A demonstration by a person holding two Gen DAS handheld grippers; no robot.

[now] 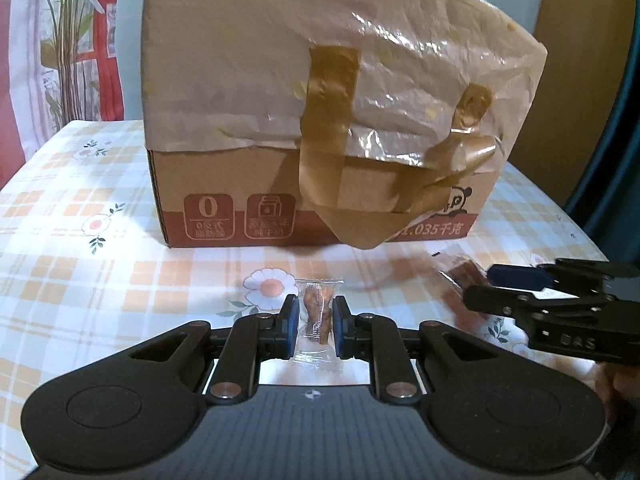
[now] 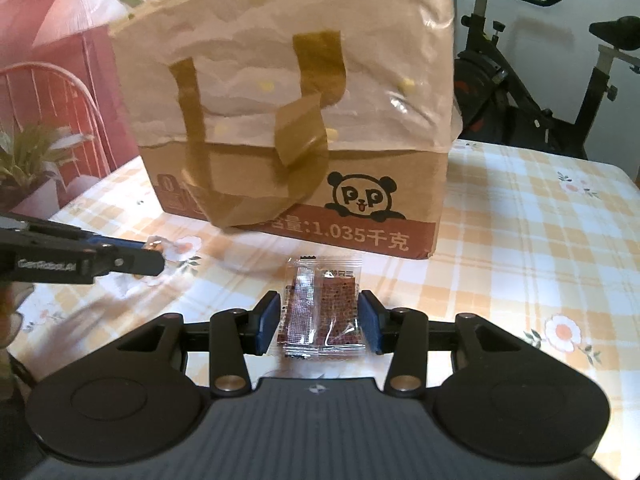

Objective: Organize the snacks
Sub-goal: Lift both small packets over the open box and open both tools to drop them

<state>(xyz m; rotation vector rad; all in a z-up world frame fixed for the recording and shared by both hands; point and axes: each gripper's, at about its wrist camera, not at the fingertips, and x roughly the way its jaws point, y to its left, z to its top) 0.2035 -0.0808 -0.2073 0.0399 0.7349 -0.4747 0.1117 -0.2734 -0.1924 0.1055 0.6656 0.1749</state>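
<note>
Left wrist view: we clamp our left gripper on a clear-wrapped brown snack at lower centre; right wrist view: our right gripper clamps a reddish snack packet below the cardboard box.

This is a lived-in room of a home. The counter wears a household cloth checked in orange and cream with small printed flowers. Behind it in the right wrist view stands an exercise bike against a pale wall, and on the other side a potted plant beside a chair back with thin curved rails. The left wrist view shows tall green stems before a red and white hanging. A reused cardboard box lined with a plastic bag sits on the cloth.
</note>
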